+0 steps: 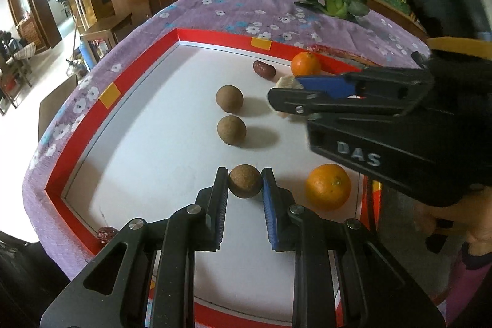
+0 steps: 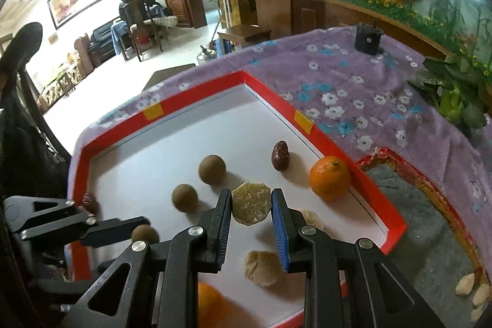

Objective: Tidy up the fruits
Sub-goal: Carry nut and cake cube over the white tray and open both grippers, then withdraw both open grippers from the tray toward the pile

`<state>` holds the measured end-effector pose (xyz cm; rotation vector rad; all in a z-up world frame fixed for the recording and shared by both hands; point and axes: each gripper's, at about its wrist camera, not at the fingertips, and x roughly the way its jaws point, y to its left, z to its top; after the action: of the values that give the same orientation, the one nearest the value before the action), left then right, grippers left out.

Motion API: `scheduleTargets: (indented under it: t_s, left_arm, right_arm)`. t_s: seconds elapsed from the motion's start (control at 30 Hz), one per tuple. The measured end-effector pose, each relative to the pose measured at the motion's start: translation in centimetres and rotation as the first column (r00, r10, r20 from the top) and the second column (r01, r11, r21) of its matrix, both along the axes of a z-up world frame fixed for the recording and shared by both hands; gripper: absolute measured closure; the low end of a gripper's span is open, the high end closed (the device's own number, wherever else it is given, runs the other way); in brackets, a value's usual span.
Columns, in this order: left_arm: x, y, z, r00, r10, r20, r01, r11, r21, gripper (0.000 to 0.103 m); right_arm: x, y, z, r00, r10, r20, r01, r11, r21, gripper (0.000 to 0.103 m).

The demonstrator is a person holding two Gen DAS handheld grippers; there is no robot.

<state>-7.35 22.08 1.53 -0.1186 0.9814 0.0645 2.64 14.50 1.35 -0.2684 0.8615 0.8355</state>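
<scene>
Left wrist view shows the left gripper [image 1: 245, 185] clamped on a round brown cork-like longan fruit [image 1: 245, 181], its pads pressing both sides, near the front edge of the white tray with a red rim [image 1: 147, 57]. Two more brown round longans [image 1: 229, 99] [image 1: 231, 130] sit in a line toward the tray's far-left corner. A large orange [image 1: 327, 186] lies by the front-right edge, a smaller orange [image 1: 305, 63] against the far rim, a dark red date [image 1: 263, 69] beside it.

The right gripper [image 2: 251, 206] holds a flat, pale yellow-green dried fruit slice [image 2: 251, 203] between its closed fingers, above the tray's middle.

The step in hand looks like sorting by kind: the held longan probably belongs in line with its two fellows, which calls for lowering it beside the nearer one and opening the fingers gently so it does not roll. The slice likely goes with the pale dried slice [image 2: 263, 268] near the front edge.

Whether either held piece touches the tray cannot be told. Another date [image 1: 106, 233] at the left rim is half hidden.
</scene>
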Motion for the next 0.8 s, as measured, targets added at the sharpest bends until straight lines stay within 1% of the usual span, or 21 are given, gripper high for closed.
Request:
scheduleTargets:
  t_s: [0.03,0.07,0.1,0.13,0.23,0.3,0.33,0.37,0.43,0.53,0.63,0.8]
  left_arm:
    - [0.1,0.2,-0.2,1.0,0.011,-0.01,-0.011,1.0,-0.009,0.082]
    - [0.3,0.3,-0.4,1.0,0.016,-0.022,-0.017,0.999,-0.027,0.082]
    - [0.4,0.5,-0.7,0.999,0.02,-0.033,-0.021,0.999,-0.048,0.082]
    - [0.4,0.6,-0.6,0.999,0.024,-0.025,-0.026,0.998,-0.054,0.082]
    - [0.3,0.5,-0.4,0.999,0.034,-0.013,-0.034,0.999,-0.016,0.082]
    - [0.3,0.5,-0.4,0.999,0.044,-0.015,-0.044,0.999,-0.001,0.079]
    - [0.3,0.4,-0.3,0.999,0.048,-0.011,-0.048,0.999,0.001,0.071]
    - [0.3,0.4,-0.2,0.999,0.052,-0.003,-0.052,0.999,0.006,0.06]
    - [0.1,0.2,0.2,0.998,0.061,0.024,-0.062,0.998,0.024,0.051]
    - [0.1,-0.2,0.8,0.997,0.068,0.049,-0.07,0.996,0.05,0.05]
    - [0.1,-0.5,1.1,0.996,0.069,0.055,-0.072,0.996,0.043,0.05]
    - [0.1,-1.4,1.6,0.995,0.072,0.069,-0.076,0.995,0.056,0.05]
  right_arm:
    - [0.3,0.1,-0.4,1.0,-0.003,-0.02,0.003,1.0,0.004,0.078]
    - [0.5,0.1,-0.7,0.999,-0.006,-0.031,0.006,1.0,0.008,0.075]
    - [0.6,0.0,-0.8,0.999,-0.01,-0.038,0.011,1.0,0.016,0.069]
    - [0.5,-0.2,-0.8,0.999,-0.009,-0.039,0.01,1.0,0.025,0.066]
    - [0.2,-1.0,-0.4,0.999,-0.013,-0.032,0.014,0.999,0.052,0.066]
    - [-0.3,-1.7,0.0,1.0,-0.018,-0.023,0.019,0.998,0.063,0.066]
    - [-0.8,-2.2,0.4,1.0,-0.022,-0.01,0.023,0.997,0.07,0.066]
    - [-1.2,-2.7,0.7,1.0,-0.03,0.002,0.029,0.997,0.076,0.065]
    - [-1.7,-3.8,1.2,0.999,-0.046,0.016,0.044,0.995,0.088,0.065]
    - [-2.5,-5.5,2.0,0.997,-0.074,0.028,0.07,0.991,0.114,0.063]
    - [-3.2,-6.9,2.6,0.994,-0.098,0.039,0.093,0.987,0.13,0.061]
    - [-4.5,-8.9,2.9,0.991,-0.122,0.048,0.115,0.986,0.117,0.06]
